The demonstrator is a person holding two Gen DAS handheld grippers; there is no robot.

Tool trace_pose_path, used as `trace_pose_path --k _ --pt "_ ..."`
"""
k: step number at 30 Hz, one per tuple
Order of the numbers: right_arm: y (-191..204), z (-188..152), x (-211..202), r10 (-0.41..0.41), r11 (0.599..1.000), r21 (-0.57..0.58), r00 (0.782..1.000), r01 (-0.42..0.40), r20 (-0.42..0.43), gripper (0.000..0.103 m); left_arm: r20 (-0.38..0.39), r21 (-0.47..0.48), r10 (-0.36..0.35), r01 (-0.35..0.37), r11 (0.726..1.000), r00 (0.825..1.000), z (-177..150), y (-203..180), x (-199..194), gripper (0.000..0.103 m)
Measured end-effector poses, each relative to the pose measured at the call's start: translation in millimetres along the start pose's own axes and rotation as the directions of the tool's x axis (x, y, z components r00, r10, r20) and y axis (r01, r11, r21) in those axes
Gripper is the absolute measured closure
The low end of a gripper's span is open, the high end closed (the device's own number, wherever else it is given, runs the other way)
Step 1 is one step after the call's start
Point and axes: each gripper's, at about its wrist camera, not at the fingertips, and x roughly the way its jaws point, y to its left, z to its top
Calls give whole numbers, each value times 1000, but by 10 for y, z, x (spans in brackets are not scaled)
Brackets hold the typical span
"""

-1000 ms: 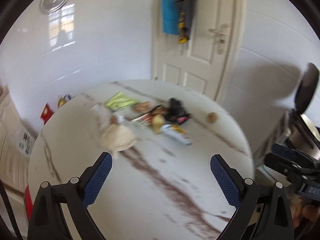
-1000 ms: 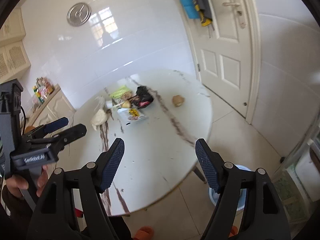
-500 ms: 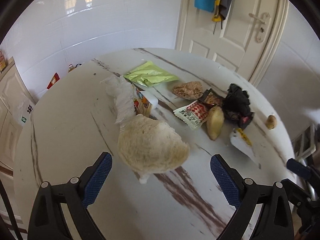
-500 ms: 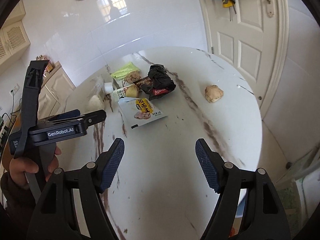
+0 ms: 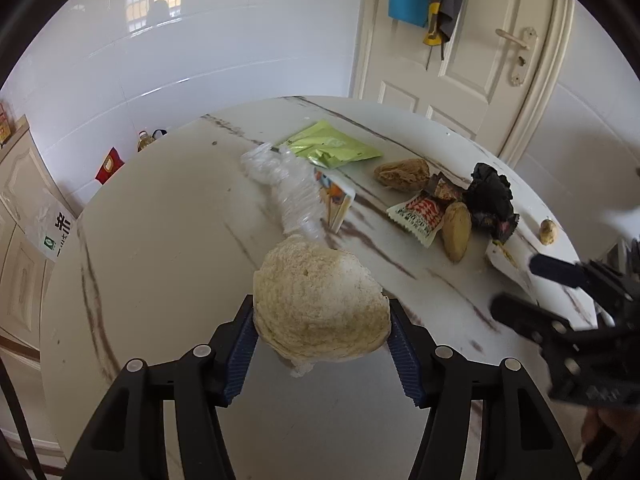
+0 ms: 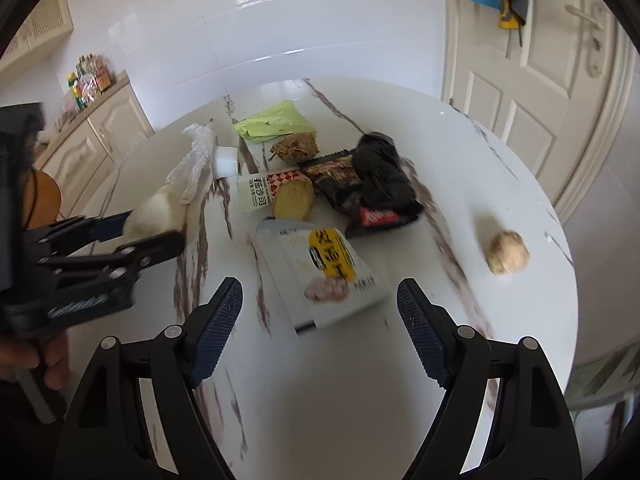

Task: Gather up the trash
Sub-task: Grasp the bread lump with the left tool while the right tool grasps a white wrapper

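Note:
My left gripper point(image 5: 322, 326) is shut on a pale bread bun point(image 5: 320, 306) wrapped in clear plastic point(image 5: 290, 192), low over the round marble table point(image 5: 160, 240). It also shows at the left of the right wrist view, holding the bun point(image 6: 154, 214). My right gripper point(image 6: 320, 320) is open and empty, just above a white and yellow food packet point(image 6: 324, 276). Behind lie a black bag point(image 6: 380, 176), a red and white wrapper point(image 5: 420, 216), a potato point(image 5: 456, 230), a green packet point(image 5: 332, 150) and a small round lump point(image 6: 506, 256).
A white door point(image 5: 472, 72) with hanging clothes stands behind the table. Cream cabinets point(image 6: 100, 132) with bottles on top stand at the left. The table's right edge drops to a tiled floor point(image 6: 600, 380).
My left gripper closed in on the bun and shut on it. My right gripper moved forward and down toward the white and yellow packet.

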Motion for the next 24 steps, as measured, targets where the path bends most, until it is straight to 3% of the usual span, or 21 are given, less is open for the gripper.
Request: trace_pose_path --k 1,3,6,7,8,15,24 --pt "21 28 42 -5 1000 -8 1000 5 -6 27 0 -4 2 -2 1000 1000 -18 26 -28 46" --pt "46 70 113 -15 1000 -23 1000 14 -12 39 -1 -6 7 -7 1000 1000 -66 64 -96 46" --pt "64 83 117 -27 999 -36 1000 27 -6 75 9 -9 1 -1 1000 1000 -100 68 -211 46" --pt "49 78 105 -19 999 -28 1000 19 -7 93 14 -8 -2 2 1000 1000 -112 58 -256 46" --pt "26 64 71 -6 1000 -17 1000 6 4 99 20 -6 -5 5 1000 1000 -125 34 -305 46" --pt "-90 -152 -351 78 996 29 994 -81 79 100 61 29 -45 43 999 997 -234 -234 -642 46" --pt "-385 -589 -1025 73 991 98 983 -90 168 100 91 147 -134 120 982 987 -345 -999 -974 46"
